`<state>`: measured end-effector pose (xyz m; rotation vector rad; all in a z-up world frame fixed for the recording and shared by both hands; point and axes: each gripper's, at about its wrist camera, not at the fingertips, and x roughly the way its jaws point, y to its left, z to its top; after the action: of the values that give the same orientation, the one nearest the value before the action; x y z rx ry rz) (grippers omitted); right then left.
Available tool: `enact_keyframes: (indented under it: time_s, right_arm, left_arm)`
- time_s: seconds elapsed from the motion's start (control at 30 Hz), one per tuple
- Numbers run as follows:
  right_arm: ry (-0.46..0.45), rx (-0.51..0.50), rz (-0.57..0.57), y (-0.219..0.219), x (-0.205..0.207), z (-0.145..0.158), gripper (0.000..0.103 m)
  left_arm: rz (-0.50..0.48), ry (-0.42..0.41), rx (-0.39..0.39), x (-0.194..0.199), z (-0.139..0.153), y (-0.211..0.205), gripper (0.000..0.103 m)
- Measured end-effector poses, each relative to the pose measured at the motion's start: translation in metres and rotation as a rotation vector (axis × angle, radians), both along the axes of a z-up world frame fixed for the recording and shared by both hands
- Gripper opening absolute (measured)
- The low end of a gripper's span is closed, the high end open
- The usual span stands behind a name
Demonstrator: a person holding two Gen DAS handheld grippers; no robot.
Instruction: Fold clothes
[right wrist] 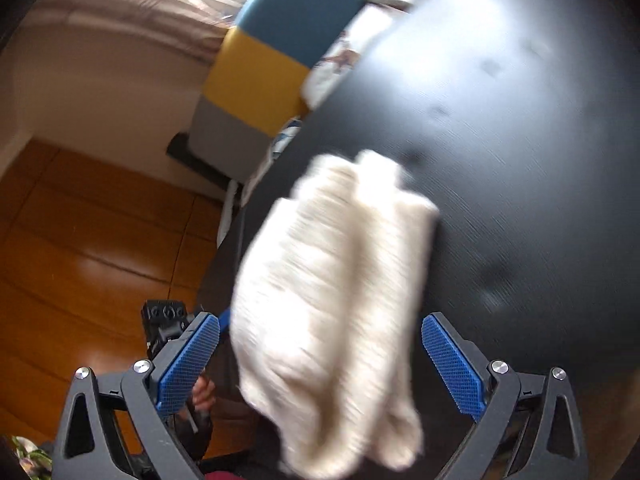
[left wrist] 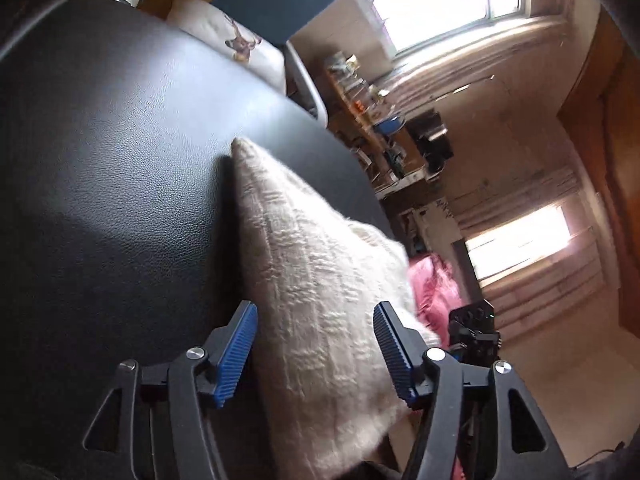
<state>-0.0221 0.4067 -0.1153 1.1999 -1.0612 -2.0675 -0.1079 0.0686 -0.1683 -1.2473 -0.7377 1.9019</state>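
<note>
A cream knitted garment [left wrist: 316, 280] lies folded at the edge of the black table [left wrist: 112, 152], with part hanging past the rim. My left gripper [left wrist: 316, 346] is open, its blue pads [left wrist: 238, 350] standing apart on either side of the garment. In the right wrist view the same garment [right wrist: 332, 280] is motion-blurred and runs between the wide-apart blue pads [right wrist: 452, 364] of my open right gripper [right wrist: 320, 360]. Each gripper shows in the other's view: the right gripper [left wrist: 476, 332] beyond the table edge, the left gripper [right wrist: 164, 318] over the floor.
A blue, yellow and grey chair [right wrist: 260, 72] stands at the table's far side with a printed white cushion [left wrist: 236, 40]. Something pink [left wrist: 436, 292] lies below the table edge. A cluttered shelf [left wrist: 372, 120] stands under a window. The floor is orange wood [right wrist: 92, 240].
</note>
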Motion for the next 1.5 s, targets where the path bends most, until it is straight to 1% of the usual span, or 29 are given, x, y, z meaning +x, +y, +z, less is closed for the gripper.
enact_keyframes:
  time_s: [0.07, 0.13, 0.2, 0.3, 0.4, 0.47, 0.6, 0.77, 0.83, 0.9, 0.93, 1.0, 1.03, 1.07, 1.1, 1.13, 1.17, 1.2, 1.23, 1.33, 1.5]
  right_arm:
    - [-0.036, -0.031, -0.029, 0.014, 0.013, -0.015, 0.103]
    - [-0.072, -0.061, -0.057, 0.027, 0.026, -0.031, 0.103]
    - [-0.079, -0.071, -0.039, 0.024, 0.023, -0.035, 0.103]
    - [-0.075, -0.075, -0.021, 0.019, 0.014, -0.036, 0.103]
    - [-0.077, -0.075, 0.008, 0.013, 0.002, -0.034, 0.103]
    - [-0.078, -0.089, 0.066, 0.002, -0.007, -0.03, 0.103]
    - [-0.075, -0.046, 0.085, -0.008, -0.007, -0.029, 0.103]
    - [-0.071, 0.008, 0.108, -0.02, -0.008, -0.027, 0.103]
    - [-0.069, 0.03, 0.117, -0.024, -0.009, -0.026, 0.103]
    - [-0.06, 0.061, 0.122, -0.029, -0.004, -0.027, 0.103]
    - [-0.053, 0.081, 0.123, -0.031, 0.0, -0.027, 0.103]
    - [-0.071, 0.076, 0.108, -0.03, -0.001, -0.025, 0.103]
    - [-0.079, 0.09, 0.094, -0.031, -0.001, -0.024, 0.102]
    - [-0.087, 0.105, 0.08, -0.032, -0.001, -0.022, 0.094]
    - [-0.084, 0.144, 0.078, -0.035, 0.001, -0.021, 0.087]
    - [-0.082, 0.183, 0.075, -0.038, 0.004, -0.019, 0.07]
    - [-0.082, 0.17, 0.062, -0.037, 0.007, -0.021, 0.064]
    - [-0.083, 0.158, 0.049, -0.036, 0.01, -0.022, 0.062]
    - [-0.076, 0.162, 0.044, -0.037, 0.012, -0.022, 0.061]
    - [-0.057, 0.168, 0.011, -0.036, 0.017, -0.02, 0.059]
    - [-0.013, 0.116, -0.004, -0.031, 0.027, -0.016, 0.057]
  left_arm:
    - [-0.011, -0.015, -0.02, -0.01, -0.005, 0.013, 0.065]
    - [-0.016, -0.026, -0.012, -0.009, -0.008, 0.012, 0.065]
    - [-0.024, -0.033, -0.013, -0.007, -0.008, 0.012, 0.066]
    - [-0.046, -0.032, -0.031, -0.005, -0.006, 0.013, 0.067]
    - [-0.082, -0.037, -0.006, -0.008, -0.009, 0.019, 0.068]
    - [-0.103, -0.054, 0.006, -0.009, -0.013, 0.025, 0.07]
    - [-0.13, -0.039, 0.01, -0.004, -0.013, 0.035, 0.075]
    - [-0.182, -0.019, -0.029, -0.003, -0.011, 0.045, 0.076]
    - [-0.197, -0.025, -0.038, -0.004, -0.011, 0.046, 0.074]
    - [-0.209, -0.033, -0.048, -0.005, -0.012, 0.046, 0.068]
    - [-0.208, -0.04, -0.051, -0.006, -0.013, 0.045, 0.067]
    - [-0.205, -0.051, -0.066, -0.006, -0.012, 0.046, 0.059]
    - [-0.204, -0.05, -0.075, -0.005, -0.011, 0.047, 0.057]
    - [-0.199, -0.039, -0.085, -0.004, -0.008, 0.048, 0.053]
    - [-0.191, -0.024, -0.095, -0.001, -0.005, 0.048, 0.048]
    - [-0.182, -0.007, -0.104, 0.002, -0.002, 0.049, 0.047]
    - [-0.172, 0.014, -0.113, 0.006, 0.001, 0.051, 0.044]
    - [-0.164, 0.034, -0.12, 0.009, 0.005, 0.051, 0.043]
    - [-0.157, 0.045, -0.112, 0.009, 0.007, 0.05, 0.042]
    - [-0.161, 0.061, -0.03, 0.013, 0.013, 0.047, 0.041]
    - [-0.198, 0.088, 0.039, 0.013, 0.026, 0.05, 0.041]
